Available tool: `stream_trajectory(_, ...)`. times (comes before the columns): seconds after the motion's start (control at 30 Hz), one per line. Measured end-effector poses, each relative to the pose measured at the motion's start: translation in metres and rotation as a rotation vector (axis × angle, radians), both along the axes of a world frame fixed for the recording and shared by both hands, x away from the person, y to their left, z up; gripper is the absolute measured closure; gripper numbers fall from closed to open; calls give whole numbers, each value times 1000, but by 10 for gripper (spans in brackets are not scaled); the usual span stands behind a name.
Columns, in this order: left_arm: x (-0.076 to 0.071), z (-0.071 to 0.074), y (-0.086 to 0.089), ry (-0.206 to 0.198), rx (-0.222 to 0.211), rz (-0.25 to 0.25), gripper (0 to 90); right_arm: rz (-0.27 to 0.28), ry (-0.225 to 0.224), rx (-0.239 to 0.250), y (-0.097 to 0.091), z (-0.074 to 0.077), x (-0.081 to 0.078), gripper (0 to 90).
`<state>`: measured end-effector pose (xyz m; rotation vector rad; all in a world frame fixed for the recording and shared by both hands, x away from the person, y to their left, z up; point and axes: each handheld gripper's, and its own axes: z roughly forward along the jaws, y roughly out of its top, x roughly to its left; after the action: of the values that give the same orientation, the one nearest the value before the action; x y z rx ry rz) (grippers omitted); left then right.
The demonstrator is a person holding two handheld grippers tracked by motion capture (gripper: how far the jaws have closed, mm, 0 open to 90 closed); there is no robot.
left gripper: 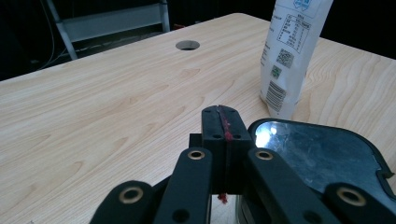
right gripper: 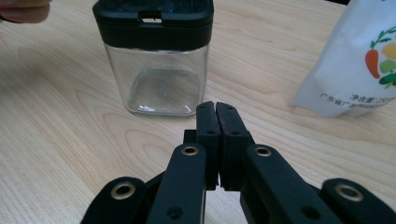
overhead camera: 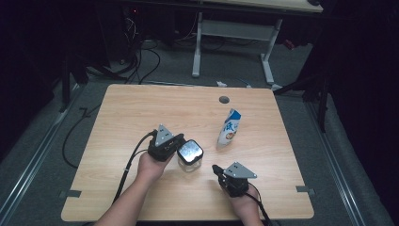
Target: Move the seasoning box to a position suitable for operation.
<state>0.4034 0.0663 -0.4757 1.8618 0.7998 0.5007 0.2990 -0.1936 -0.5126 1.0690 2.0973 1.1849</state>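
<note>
Right hand-held gripper (overhead camera: 216,168) sat closed, empty, low on worktop (overhead camera: 141,108) | clear jar (overhead camera: 189,155) at its 10 o'clock, upright, black-lidded | left hand-held gripper (overhead camera: 179,147) closed, empty, touching jar's 9 o'clock side, nearer | pouch (overhead camera: 229,127) at jar's 2 o'clock.

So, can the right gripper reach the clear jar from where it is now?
Probably yes: the bare table lies between the right gripper and the clear jar, but its jaws are shut.
</note>
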Motion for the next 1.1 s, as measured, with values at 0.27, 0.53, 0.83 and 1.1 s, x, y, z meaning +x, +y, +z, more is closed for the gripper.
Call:
stream_trajectory(0.27, 0, -1, 0, 0, -5, 4, 900, 11, -19, 1, 5, 6, 2, 886)
stream_trajectory(0.53, 1, -2, 0, 3, -6, 10, 900, 18, -29, 3, 11, 10, 6, 886)
stream_trajectory(0.83, 3, -3, 0, 7, -8, 15, 900, 35, -56, 38, 21, 25, 16, 886)
stream_trajectory(1.1, 3, -2, 1, 8, -8, 14, 900, 44, -62, 28, 32, 31, 26, 887)
